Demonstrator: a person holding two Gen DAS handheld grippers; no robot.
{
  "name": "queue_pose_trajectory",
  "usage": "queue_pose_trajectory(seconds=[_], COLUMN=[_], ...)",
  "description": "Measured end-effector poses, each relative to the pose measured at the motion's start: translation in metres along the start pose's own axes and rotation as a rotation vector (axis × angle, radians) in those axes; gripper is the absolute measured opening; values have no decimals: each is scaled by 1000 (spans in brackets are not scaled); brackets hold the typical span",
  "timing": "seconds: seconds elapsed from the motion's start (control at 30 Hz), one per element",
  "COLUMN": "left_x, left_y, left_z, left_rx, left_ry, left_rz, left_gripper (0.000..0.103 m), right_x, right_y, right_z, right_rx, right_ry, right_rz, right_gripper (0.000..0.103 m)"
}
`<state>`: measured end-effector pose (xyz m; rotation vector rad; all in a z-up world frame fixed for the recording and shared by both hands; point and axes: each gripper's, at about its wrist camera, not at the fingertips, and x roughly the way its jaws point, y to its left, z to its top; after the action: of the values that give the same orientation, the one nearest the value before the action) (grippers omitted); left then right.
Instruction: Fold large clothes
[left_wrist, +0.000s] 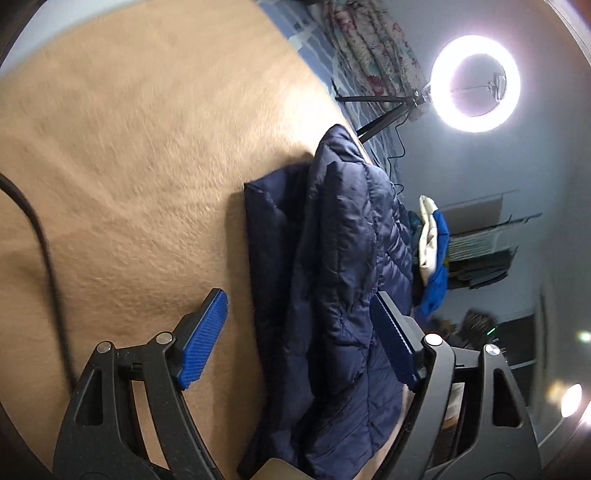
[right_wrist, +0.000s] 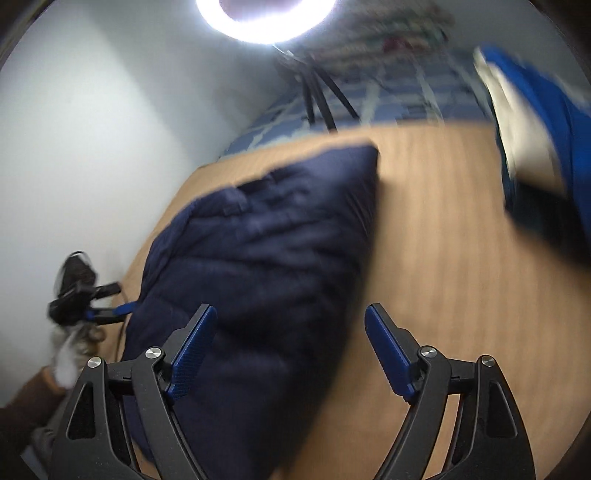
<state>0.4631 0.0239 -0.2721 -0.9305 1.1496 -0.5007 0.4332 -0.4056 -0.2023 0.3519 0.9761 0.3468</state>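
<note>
Lying bunched on the tan table (left_wrist: 122, 155), the navy quilted jacket (left_wrist: 332, 266) is seen folded over on itself into a thick, uneven bundle near one edge of the surface. In the right wrist view the same jacket (right_wrist: 258, 258) is shown as a puffy mound, with bare table (right_wrist: 443, 240) beside it.

The left gripper (left_wrist: 299, 339) is held released, its jaws spread wide with the jacket's folded layers between them; nothing is pinched, though one blue pad (left_wrist: 393, 343) appears to rest against the fabric. The right gripper (right_wrist: 291, 350) is likewise held spread and empty above the near end of the bundle; contact cannot be judged, since that view is blurred. The left gripper (right_wrist: 92, 306) is also glimpsed at the far side of the jacket in the right view.

The jacket is judged to be light but bulky, soft and springy, so folds can be expected to puff back unless pressed flat. Its shell looks smooth and shiny, so slipping from the ribbed pads is likely if only a thin skin of fabric is caught. A firmer hold would probably be had at a stitched seam, hem or folded edge, where several layers can be pinched together.

A blue and white garment (left_wrist: 434, 251) is seen beyond the jacket, and a ring light (left_wrist: 474, 83) is lit behind the table.
</note>
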Motion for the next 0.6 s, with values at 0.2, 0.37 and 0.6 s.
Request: queue_pose_trajectory(seconds=[0.2,0.37,0.6], left_x=[17,36,65], left_y=[4,-8,-35], left_z=[9,19,26], left_rx=[-10,17,122], left_ry=[29,63,108], left_rz=[-61,-75,-26], left_gripper=[82,82,81], right_x=[20,38,52], right_y=[-24,-34,-34], right_z=[-33,-37,-25], right_rx=[91,170,182], right_ry=[62,55,28], right_rz=[120,228,264], right_gripper=[82,82,82])
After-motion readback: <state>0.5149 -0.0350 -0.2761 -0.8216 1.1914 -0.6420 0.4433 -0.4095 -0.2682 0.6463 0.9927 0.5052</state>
